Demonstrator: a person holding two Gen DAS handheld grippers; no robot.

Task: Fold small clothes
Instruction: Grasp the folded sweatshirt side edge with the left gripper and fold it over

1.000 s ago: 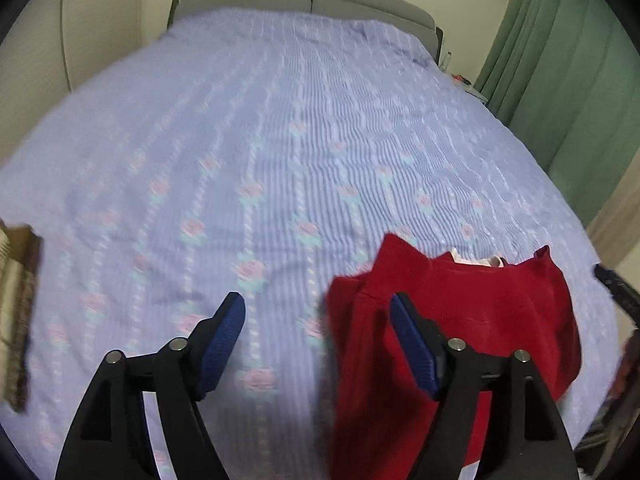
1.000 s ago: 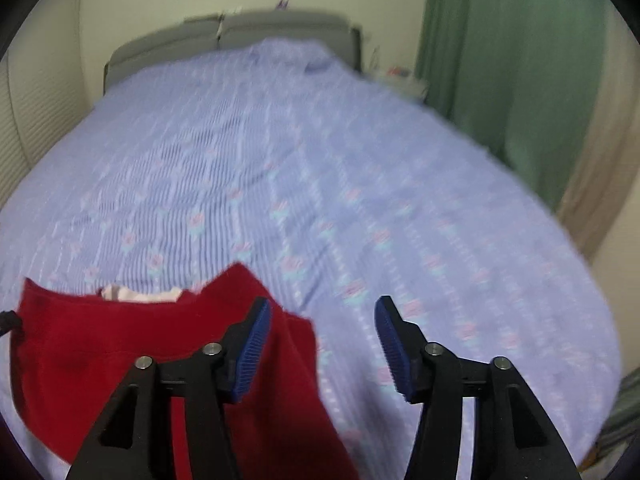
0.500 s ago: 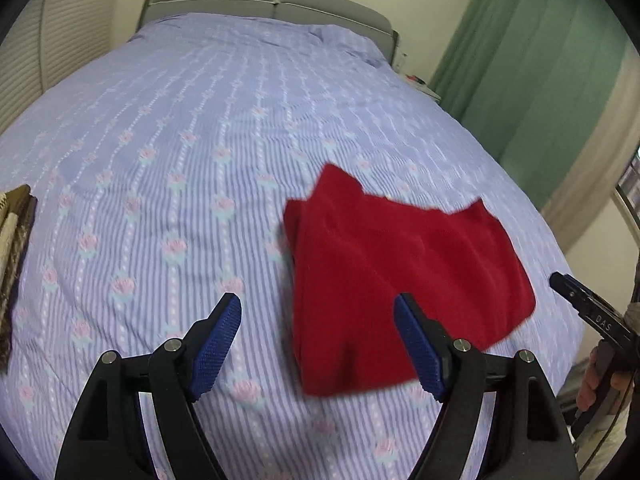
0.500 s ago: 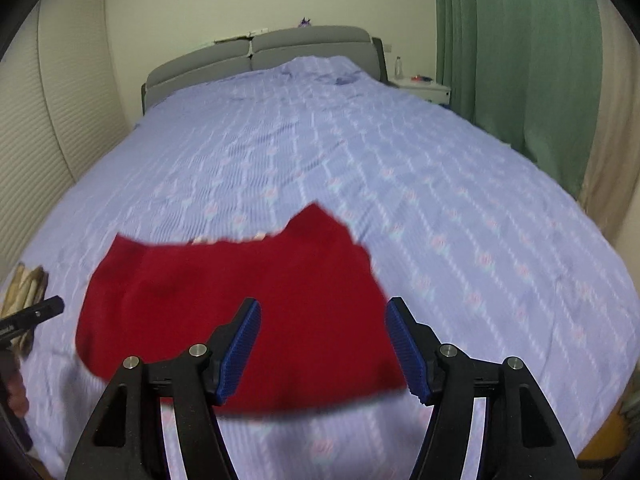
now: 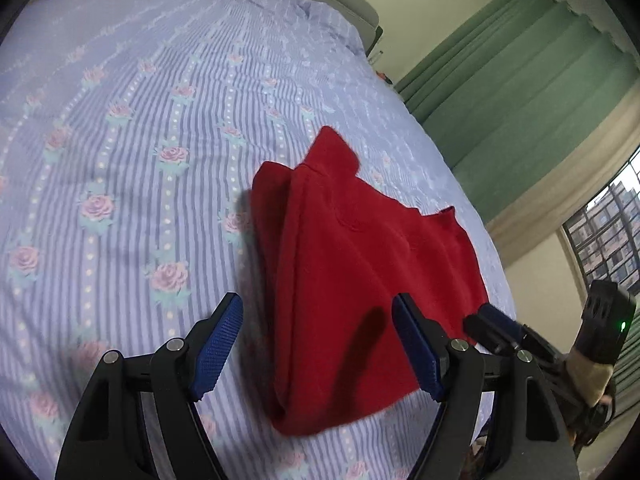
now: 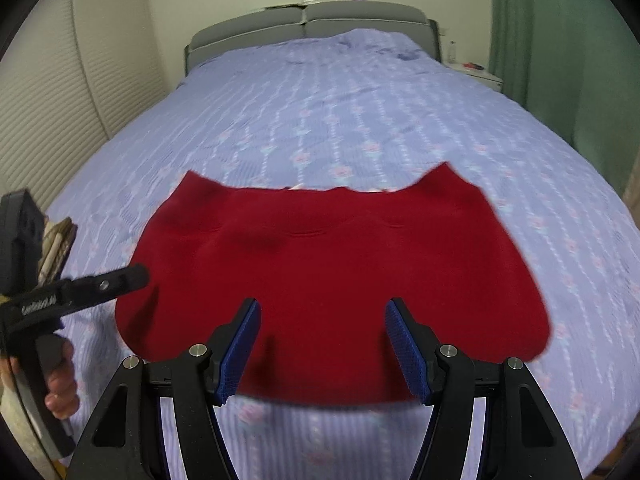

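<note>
The red garment (image 6: 332, 276) looks like soft, matt fleecy cloth, lying on a lightly ribbed cotton bedspread (image 6: 360, 112). Both grippers are matt black plastic with ridged blue rubber pads (image 5: 218, 346) and shiny metal pins.

We saw a bed (image 6: 320, 112) under a lilac cover striped and dotted with pink roses, a grey headboard (image 6: 308, 20) against the cream wall. Green curtains (image 5: 520, 92) hung to one side, with a window (image 5: 608, 232) showing buildings outside. A white nightstand (image 6: 476, 74) stood beside the headboard, and a ribbed wardrobe door (image 6: 44, 120) faced the other side.
</note>
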